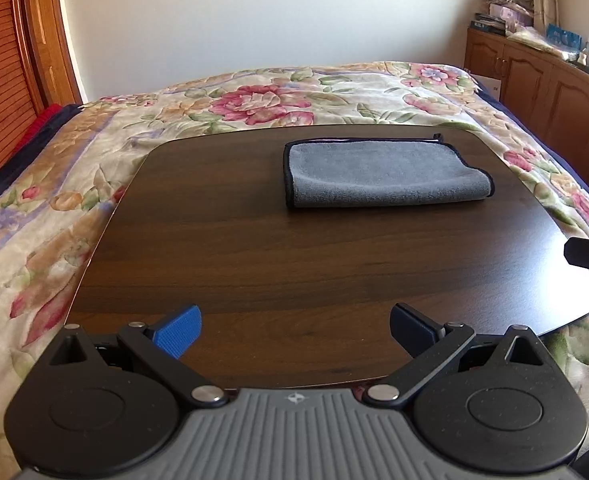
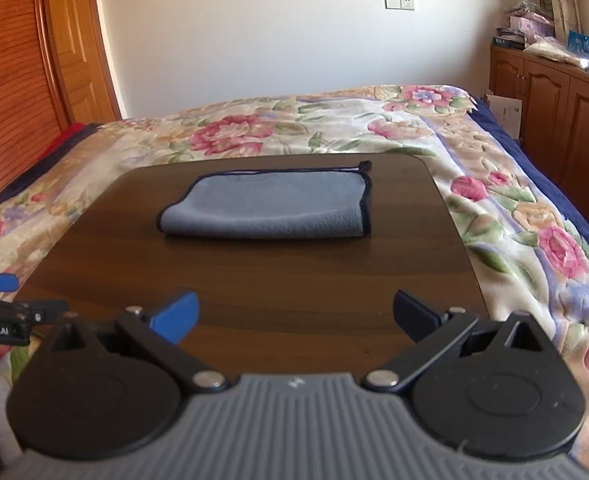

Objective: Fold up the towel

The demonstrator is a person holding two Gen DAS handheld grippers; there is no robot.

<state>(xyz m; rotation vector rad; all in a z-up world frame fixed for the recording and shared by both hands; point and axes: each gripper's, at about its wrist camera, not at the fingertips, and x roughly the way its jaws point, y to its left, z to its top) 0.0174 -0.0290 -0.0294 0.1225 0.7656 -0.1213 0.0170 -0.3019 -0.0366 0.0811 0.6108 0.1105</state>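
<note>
A grey towel (image 1: 382,174) with dark edging lies folded flat on the far half of a dark wooden board (image 1: 254,264); it also shows in the right wrist view (image 2: 270,208), with a small loop at its far right corner. My left gripper (image 1: 294,330) is open and empty, low over the board's near edge, well short of the towel. My right gripper (image 2: 294,316) is open and empty, also near the board's (image 2: 254,280) front edge. Each gripper shows at the edge of the other's view.
The board rests on a bed with a floral blanket (image 1: 254,96). A wooden cabinet (image 1: 534,80) with clutter on top stands at the right, a wooden door and slatted headboard (image 1: 2,80) at the left, a white wall behind.
</note>
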